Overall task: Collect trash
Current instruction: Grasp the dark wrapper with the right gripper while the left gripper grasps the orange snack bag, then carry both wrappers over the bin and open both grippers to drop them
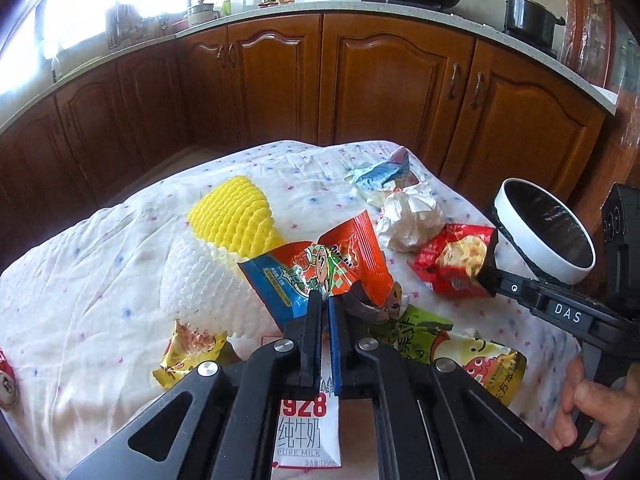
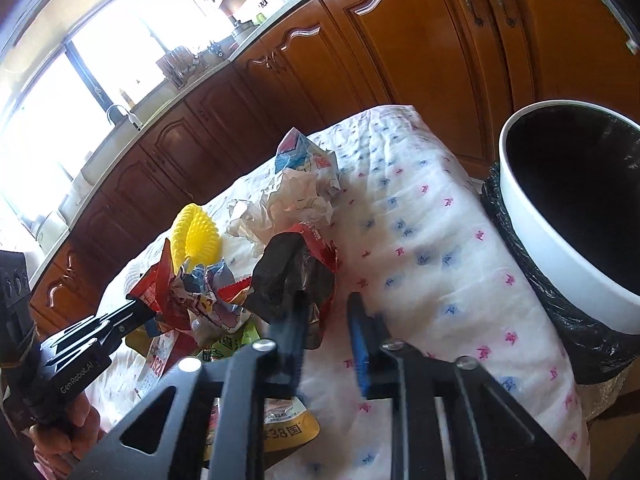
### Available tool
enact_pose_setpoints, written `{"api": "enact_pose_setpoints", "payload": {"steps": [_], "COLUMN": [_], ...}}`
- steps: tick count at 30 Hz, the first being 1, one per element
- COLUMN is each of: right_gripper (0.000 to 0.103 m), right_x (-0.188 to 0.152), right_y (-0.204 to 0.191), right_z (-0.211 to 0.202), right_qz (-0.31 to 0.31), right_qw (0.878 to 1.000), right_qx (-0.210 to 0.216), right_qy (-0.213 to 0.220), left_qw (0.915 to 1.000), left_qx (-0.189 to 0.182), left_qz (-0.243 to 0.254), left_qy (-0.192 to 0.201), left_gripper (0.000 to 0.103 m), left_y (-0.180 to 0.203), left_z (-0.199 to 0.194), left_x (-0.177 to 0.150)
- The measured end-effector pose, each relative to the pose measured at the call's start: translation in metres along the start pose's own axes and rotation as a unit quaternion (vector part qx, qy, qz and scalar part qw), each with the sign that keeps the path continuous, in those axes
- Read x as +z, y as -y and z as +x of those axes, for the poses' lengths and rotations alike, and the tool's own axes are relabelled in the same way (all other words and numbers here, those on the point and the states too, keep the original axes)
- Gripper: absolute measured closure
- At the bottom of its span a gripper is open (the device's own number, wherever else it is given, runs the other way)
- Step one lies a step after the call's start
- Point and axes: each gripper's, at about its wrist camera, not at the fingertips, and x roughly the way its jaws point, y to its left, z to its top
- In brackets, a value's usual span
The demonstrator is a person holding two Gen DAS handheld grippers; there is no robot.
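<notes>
Beside the cloth-covered counter (image 1: 100,264), your white bin (image 2: 560,240) with its black liner (image 2: 520,216) shows only a dark inside, and no contents can be made out in either view. Your left hand-held gripper (image 1: 323,300) is clamped on an orange and blue snack wrapper (image 1: 316,268), while your right hand-held gripper (image 2: 326,300) has its fingers apart with the red chip bag (image 1: 452,260) against the left finger; whether it is pinched is unclear. Only the left wrist view shows the milk carton (image 1: 306,428), white foam net (image 1: 204,280) and yellow packet (image 1: 188,348); the yellow foam net (image 1: 232,212) and crumpled paper (image 1: 408,216) show in both.
</notes>
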Motion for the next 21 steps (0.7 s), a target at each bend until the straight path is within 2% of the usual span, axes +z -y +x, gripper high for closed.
{"api": "enact_pose_setpoints", "payload": {"steps": [3, 10, 21], "right_gripper": [0.102, 0.103, 0.103], "right_x": [-0.004, -0.005, -0.008], "right_y": [-0.003, -0.005, 0.03], "right_z": [-0.009, -0.034, -0.088], "right_qz": [-0.009, -0.016, 0.007], "right_qw": [1.0, 0.999, 0.996], "right_qx": [0.002, 0.006, -0.023], "right_qy": [0.01, 0.039, 0.081], "left_qw": [0.9998, 0.9986, 0.9946], "left_qx": [-0.01, -0.041, -0.097], "left_qz": [0.001, -0.002, 0.024], "left_qy": [0.014, 0.034, 0.029], "left_gripper": [0.102, 0.103, 0.103], "left_y": [0.003, 0.01, 0.056], "left_z": [-0.011, -0.032, -0.03], "left_x": [-0.002, -0.002, 0.003]}}
